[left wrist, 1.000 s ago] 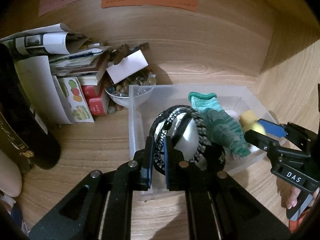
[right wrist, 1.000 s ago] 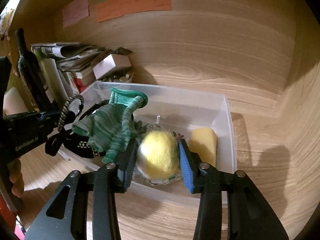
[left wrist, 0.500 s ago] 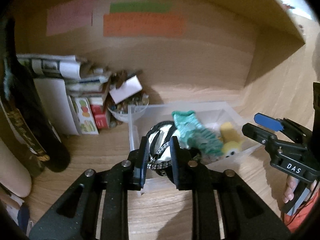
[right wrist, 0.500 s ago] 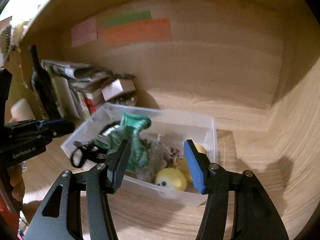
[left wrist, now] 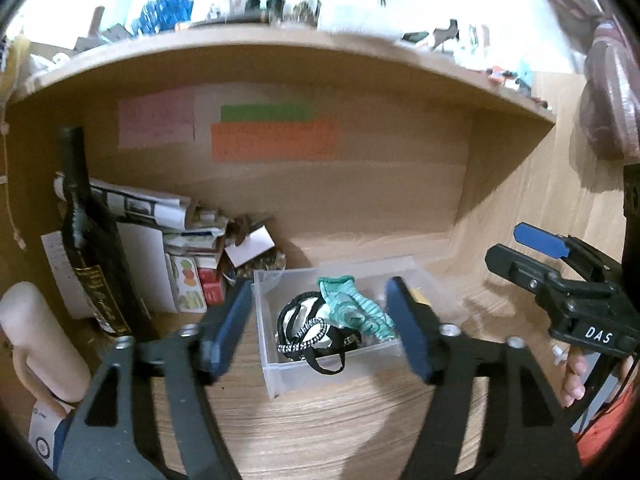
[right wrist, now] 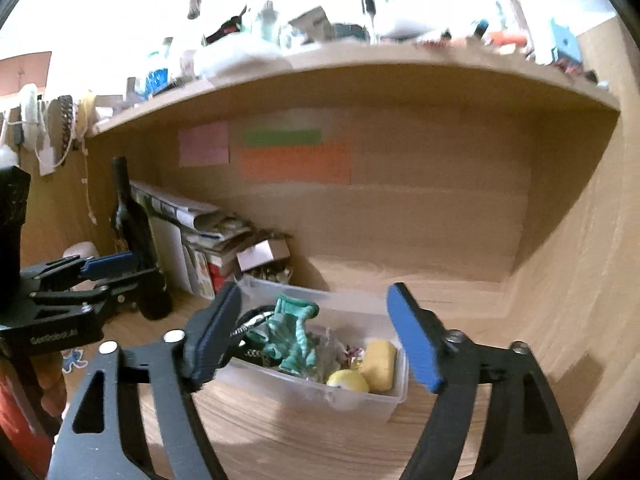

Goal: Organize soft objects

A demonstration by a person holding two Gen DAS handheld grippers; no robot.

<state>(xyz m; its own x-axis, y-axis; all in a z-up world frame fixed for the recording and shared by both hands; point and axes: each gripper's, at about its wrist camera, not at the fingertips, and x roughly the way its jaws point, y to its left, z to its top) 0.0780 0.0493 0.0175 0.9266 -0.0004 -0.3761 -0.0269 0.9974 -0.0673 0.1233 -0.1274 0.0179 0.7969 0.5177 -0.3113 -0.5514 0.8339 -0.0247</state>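
A clear plastic bin (left wrist: 276,376) (right wrist: 352,400) stands on the wooden desk. In it lie a black and white strappy garment (left wrist: 316,332), a green striped sock (left wrist: 352,312) (right wrist: 296,336), a yellow ball (right wrist: 348,381) and a yellow sponge (right wrist: 380,360). My left gripper (left wrist: 320,328) is open and empty, held back in front of the bin. My right gripper (right wrist: 312,336) is open and empty, also back from the bin. Each gripper shows in the other's view: the right gripper at the right of the left wrist view (left wrist: 532,252), the left gripper at the left of the right wrist view (right wrist: 100,272).
A dark wine bottle (left wrist: 92,248) (right wrist: 132,232), stacked papers and books (left wrist: 172,248), and a bowl of small items (left wrist: 264,264) stand left of the bin. A cream cylinder (left wrist: 36,344) sits at far left. Coloured notes (left wrist: 272,140) hang on the back wall. A cluttered shelf runs overhead.
Both grippers opened, let go of the garment and the yellow ball into the bin, and pulled back and up away from it.
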